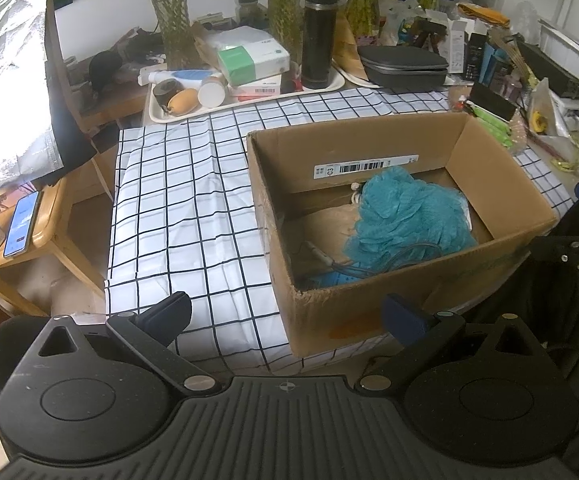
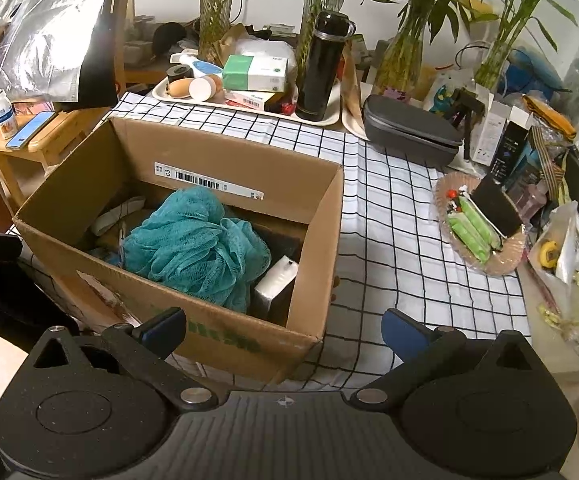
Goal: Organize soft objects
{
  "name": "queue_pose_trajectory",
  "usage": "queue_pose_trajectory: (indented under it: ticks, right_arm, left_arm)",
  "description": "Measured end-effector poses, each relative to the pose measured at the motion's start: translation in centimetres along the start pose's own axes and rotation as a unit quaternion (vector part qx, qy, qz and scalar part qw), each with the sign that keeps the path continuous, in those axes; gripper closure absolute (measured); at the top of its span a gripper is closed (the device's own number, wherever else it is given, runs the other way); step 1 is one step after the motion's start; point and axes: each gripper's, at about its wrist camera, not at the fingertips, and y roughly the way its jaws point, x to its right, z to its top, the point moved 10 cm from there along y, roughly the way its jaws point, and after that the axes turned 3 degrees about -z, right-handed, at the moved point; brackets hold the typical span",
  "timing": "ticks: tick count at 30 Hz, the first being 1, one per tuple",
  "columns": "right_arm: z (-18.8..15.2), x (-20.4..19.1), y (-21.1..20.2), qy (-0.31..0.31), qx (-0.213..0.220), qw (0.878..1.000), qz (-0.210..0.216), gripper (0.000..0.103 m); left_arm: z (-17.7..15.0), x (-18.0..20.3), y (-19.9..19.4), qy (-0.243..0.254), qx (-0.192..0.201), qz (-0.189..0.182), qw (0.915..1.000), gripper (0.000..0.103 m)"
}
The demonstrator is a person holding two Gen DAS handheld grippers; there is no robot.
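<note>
Teal mesh loofah [image 2: 197, 246] — crumpled, puffy — fills cardboard box [image 2: 225, 332]; both hand-held grippers gape empty.

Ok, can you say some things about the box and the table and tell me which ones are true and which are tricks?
1. The teal bath pouf is inside the cardboard box. True.
2. The left gripper is squeezing the pouf. False: it is open and holds nothing, back from the box.
3. The black bottle stands upright on a white tray. True.
4. The tablecloth is plain red. False: it is white with a dark grid.
5. The right gripper is open and empty. True.
6. The box has a lid shut over it. False: its top is open, so the pouf shows.
</note>
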Motion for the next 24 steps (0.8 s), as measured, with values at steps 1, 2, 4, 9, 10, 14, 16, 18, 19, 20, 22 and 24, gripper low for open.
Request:
queue_pose_trajectory:
  ticks: [1, 2, 4, 9, 10, 14, 16, 18, 19, 20, 22, 24]
  right_arm:
    - [0.00, 0.01, 0.00, 0.001, 0.000, 1.000, 0.001, 0.000]
    - [0.00, -0.03, -0.04, 0.001, -0.001, 1.000, 0.002, 0.000]
    - [-0.02, -0.07, -0.06, 0.000, -0.001, 1.000, 0.003, 0.000]
    - [-0.04, -0.08, -0.04, 0.001, -0.001, 1.000, 0.006, 0.000]
    - [-0.06, -0.06, -0.04, 0.001, -0.001, 1.000, 0.006, 0.000]
    - [-0.04, -0.09, -0.02, 0.001, -0.001, 1.000, 0.007, 0.000]
    - [-0.01, -0.08, -0.02, 0.001, -0.001, 1.000, 0.006, 0.000]
    - [-0.01, -0.09, -0.02, 0.002, 0.000, 1.000, 0.006, 0.000]
    - [-0.01, -0.09, -0.02, 0.002, 0.000, 1.000, 0.007, 0.000]
    - [-0.02, -0.09, -0.01, 0.004, 0.000, 1.000, 0.007, 0.000]
    - [-0.04, -0.08, 0.02, 0.005, -0.001, 1.000, 0.008, 0.000]
    - [-0.06, -0.13, 0.00, 0.006, -0.002, 1.000, 0.010, 0.000]
  left_arm:
    - [0.00, 0.01, 0.00, 0.000, 0.000, 0.000, 1.0000, 0.000]
    - [0.00, 0.02, -0.01, 0.000, 0.000, 0.000, 1.0000, 0.000]
    - [-0.01, 0.02, -0.01, 0.001, 0.000, 0.001, 1.0000, 0.000]
    - [0.02, -0.13, 0.02, 0.001, 0.000, 0.002, 1.0000, 0.000]
    - [0.02, -0.15, 0.01, 0.001, 0.000, 0.002, 1.0000, 0.000]
    - [0.02, -0.17, 0.01, 0.002, -0.001, 0.002, 1.0000, 0.000]
    - [0.02, -0.13, 0.01, 0.002, -0.001, 0.002, 1.0000, 0.000]
    - [0.03, -0.17, 0.01, 0.002, 0.000, 0.002, 1.0000, 0.000]
    - [0.01, -0.10, 0.00, 0.001, 0.000, 0.002, 1.0000, 0.000]
    - [0.01, -0.09, 0.00, 0.001, 0.000, 0.002, 1.0000, 0.000]
    - [0.02, -0.08, 0.01, 0.002, 0.000, 0.002, 1.0000, 0.000]
    - [0.03, -0.10, 0.00, 0.002, 0.000, 0.002, 1.0000, 0.000]
